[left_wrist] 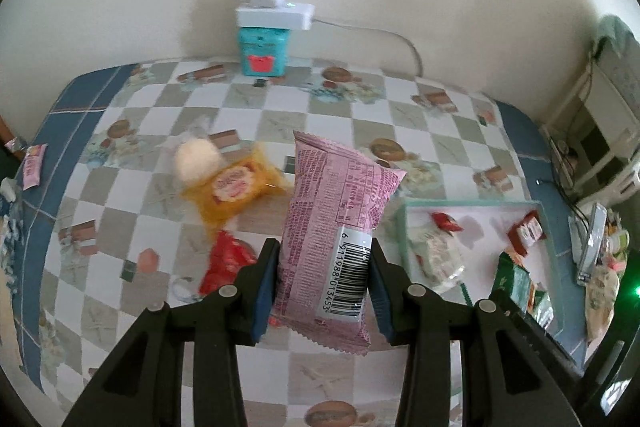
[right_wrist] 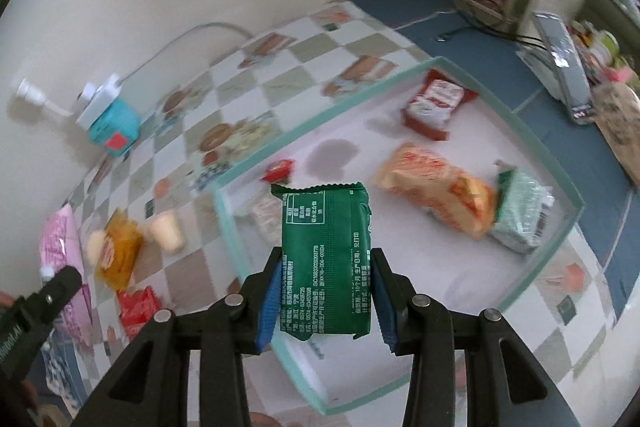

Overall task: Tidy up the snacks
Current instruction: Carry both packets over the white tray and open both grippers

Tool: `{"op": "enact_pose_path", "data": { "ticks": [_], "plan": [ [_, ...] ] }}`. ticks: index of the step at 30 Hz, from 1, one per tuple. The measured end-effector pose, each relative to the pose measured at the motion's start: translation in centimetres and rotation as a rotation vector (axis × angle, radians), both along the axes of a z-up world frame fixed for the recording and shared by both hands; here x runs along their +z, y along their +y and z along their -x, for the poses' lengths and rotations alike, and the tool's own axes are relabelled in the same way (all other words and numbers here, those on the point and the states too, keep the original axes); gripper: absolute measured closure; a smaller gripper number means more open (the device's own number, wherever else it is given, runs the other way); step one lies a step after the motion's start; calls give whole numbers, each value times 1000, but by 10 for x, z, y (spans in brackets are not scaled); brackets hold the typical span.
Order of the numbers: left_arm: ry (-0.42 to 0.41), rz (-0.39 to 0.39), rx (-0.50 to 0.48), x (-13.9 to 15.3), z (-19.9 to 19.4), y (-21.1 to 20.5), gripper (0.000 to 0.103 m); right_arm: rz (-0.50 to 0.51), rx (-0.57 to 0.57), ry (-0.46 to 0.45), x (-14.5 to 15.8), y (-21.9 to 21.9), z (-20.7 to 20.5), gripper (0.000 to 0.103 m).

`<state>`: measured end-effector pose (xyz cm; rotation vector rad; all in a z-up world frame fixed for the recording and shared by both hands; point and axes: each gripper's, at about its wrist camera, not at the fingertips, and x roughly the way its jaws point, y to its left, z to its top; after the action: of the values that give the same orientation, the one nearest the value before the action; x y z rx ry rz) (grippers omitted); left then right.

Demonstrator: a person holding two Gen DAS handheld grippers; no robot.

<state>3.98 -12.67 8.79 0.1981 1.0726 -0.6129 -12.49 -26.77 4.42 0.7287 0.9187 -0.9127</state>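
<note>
Left gripper (left_wrist: 323, 281): pinching the pink packet (left_wrist: 334, 223) low across its barcode end, packet raised off the table (left_wrist: 280, 99) and standing up between the pads.
Right gripper (right_wrist: 325, 297): pinching the green packet (right_wrist: 326, 259) at its lower half, held above the near left corner of the tray (right_wrist: 532, 291).
Tray contents: red packet (right_wrist: 434, 105) toward the far edge, orange packet (right_wrist: 436, 199) and pale green packet (right_wrist: 524, 217) by the right edge, small red sachet (right_wrist: 279, 169) near the left edge.
Left on the table: yellow packet (left_wrist: 236, 189) and red wrapper (left_wrist: 226, 263) near the middle, small pink sachet (left_wrist: 33, 165) at the left edge.
Slip risk: likely with the pink packet, since glossy film gripped only at one end can tilt or slide out.
Drop risk: green packet possibly catching the tray's rim if released this close to the corner, ending half in, half out.
Crowding risk: landing on the orange packet if carried too far right.
Collision risk: both grippers heading for one tray, possible knock between them.
</note>
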Motion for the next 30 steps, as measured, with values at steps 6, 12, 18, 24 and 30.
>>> {"op": "enact_pose_path", "data": {
  "ticks": [6, 12, 18, 24, 30],
  "plan": [
    [-5, 0, -83, -1, 23, -31, 59, -2, -68, 21, 2, -15, 22, 59],
    [-6, -5, -169, -9, 45, -65, 59, -17, -103, 30, 2, -23, 35, 59],
    [35, -2, -229, -24, 59, -91, 59, -48, -113, 44, -3, -27, 41, 59],
    [73, 21, -240, -32, 63, -109, 59, -78, -136, 74, -12, -33, 47, 59],
    [146, 51, -226, -50, 66, -122, 59, -100, -144, 96, -20, -40, 53, 59]
  ]
}}
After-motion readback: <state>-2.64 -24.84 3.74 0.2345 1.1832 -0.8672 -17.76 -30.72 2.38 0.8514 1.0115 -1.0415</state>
